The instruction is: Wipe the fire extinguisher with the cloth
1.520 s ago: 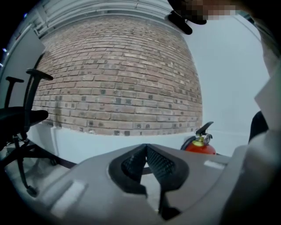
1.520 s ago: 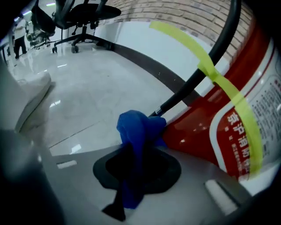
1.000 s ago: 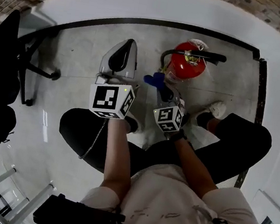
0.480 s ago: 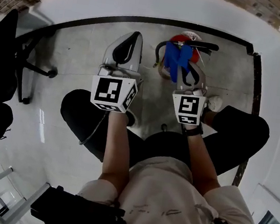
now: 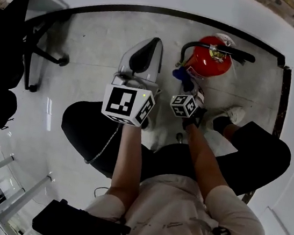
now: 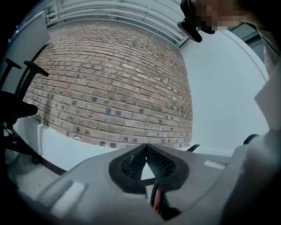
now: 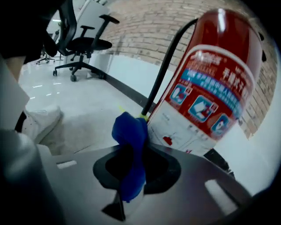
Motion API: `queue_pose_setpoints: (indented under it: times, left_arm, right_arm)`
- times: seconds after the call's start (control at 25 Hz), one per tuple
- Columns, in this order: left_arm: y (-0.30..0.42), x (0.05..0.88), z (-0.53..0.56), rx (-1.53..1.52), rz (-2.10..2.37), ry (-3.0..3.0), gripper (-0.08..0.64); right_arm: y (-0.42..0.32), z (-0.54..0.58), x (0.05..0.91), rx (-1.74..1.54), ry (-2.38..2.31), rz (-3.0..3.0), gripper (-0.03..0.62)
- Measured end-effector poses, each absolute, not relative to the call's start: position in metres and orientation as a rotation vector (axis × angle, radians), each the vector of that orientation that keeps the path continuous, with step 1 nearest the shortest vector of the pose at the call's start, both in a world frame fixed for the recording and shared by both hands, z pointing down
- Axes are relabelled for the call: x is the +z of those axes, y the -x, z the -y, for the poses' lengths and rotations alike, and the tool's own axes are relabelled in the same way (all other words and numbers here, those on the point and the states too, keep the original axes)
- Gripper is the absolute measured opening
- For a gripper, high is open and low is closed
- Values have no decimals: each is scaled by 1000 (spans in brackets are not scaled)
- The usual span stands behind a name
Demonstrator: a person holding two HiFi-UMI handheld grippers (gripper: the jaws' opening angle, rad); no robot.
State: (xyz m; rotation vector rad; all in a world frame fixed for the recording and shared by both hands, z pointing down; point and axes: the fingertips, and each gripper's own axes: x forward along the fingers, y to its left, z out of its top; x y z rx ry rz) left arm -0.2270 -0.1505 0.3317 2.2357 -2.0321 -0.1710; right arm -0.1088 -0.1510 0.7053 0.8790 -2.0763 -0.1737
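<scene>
The place looks like an office. Black swivel chairs (image 5: 7, 40) on castors stand at the upper left of the head view on a polished grey floor (image 5: 92, 47). A brick wall (image 6: 109, 88) rises above a white band with a black baseboard (image 7: 123, 89), where a red fire extinguisher (image 5: 209, 60) stands.

The pale floor (image 5: 87, 40) carries the red fire extinguisher (image 5: 211, 63), standing near its far edge by the wall. A black office chair (image 5: 10, 46) stands at its left edge, and a white shoe (image 5: 234, 114) rests toward the right.
</scene>
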Motion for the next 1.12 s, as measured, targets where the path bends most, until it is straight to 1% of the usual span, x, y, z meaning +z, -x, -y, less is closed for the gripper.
queue_pose_setpoints:
  times: [0.16,0.28,0.4,0.52,0.64,0.76,0.84,1.0,1.12]
  left_arm:
    - [233,342,151,-117,2043,-2185,2]
    - [239,359,149,-66,2047,-2148,2]
    - [246,372,146,-45,2055,-2144,2]
    - [252,372,147,-56,2067,-2152,2]
    - [249,362,149,-82,2066,-2176,2]
    - [244,348,148,-143,2066,-2192,2]
    - [241,338,147,-164,2067,-2203,2]
    - [226,318,146,-178,2050,-2252,2]
    - [217,311,144,-189,2042,-2276,2]
  right_arm:
    - [104,153,782,-36,-842,1951,61]
    - [97,149,823,41,-804,1880,61]
    - [97,149,832,25,-803,1877,60]
    - [102,150,818,54,-780,1922,63]
    - [118,129,764,73,-696,2082,63]
    - [129,102,675,-59,-597,2268,64]
    - [124,99,604,-92,-671,2386,64]
    - [86,117,469,-121,-936,2573,67]
    - [60,139,398,-352,-1070,2554,69]
